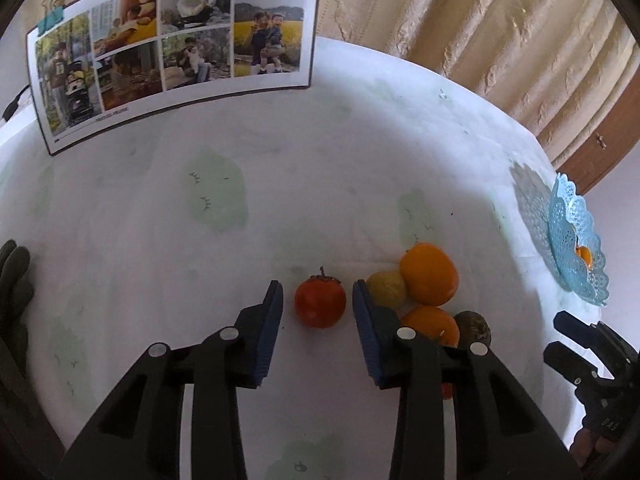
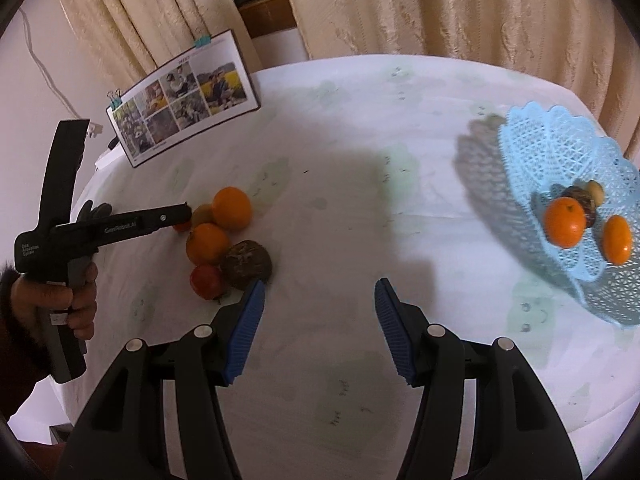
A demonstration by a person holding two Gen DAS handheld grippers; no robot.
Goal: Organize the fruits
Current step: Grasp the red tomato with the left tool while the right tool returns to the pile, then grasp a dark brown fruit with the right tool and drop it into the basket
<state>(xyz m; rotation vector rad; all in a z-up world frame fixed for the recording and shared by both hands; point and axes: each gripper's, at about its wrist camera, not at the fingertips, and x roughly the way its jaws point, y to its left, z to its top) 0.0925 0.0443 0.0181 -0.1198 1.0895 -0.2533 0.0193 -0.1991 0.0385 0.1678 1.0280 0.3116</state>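
A red persimmon with a dry stem lies on the white tablecloth, between the blue pads of my left gripper. Thin gaps show on both sides, so the gripper is open around it. Just right of it lie a yellowish fruit, two oranges and a brown fruit. In the right wrist view my right gripper stands open over bare cloth, with the brown fruit and a red fruit by its left pad. The light blue lattice basket at the right holds two oranges and some brown fruit.
A photo board held by clips stands at the back left of the round table. Beige curtains hang behind it. A hand grips the left tool's handle. The basket sits near the table's right edge.
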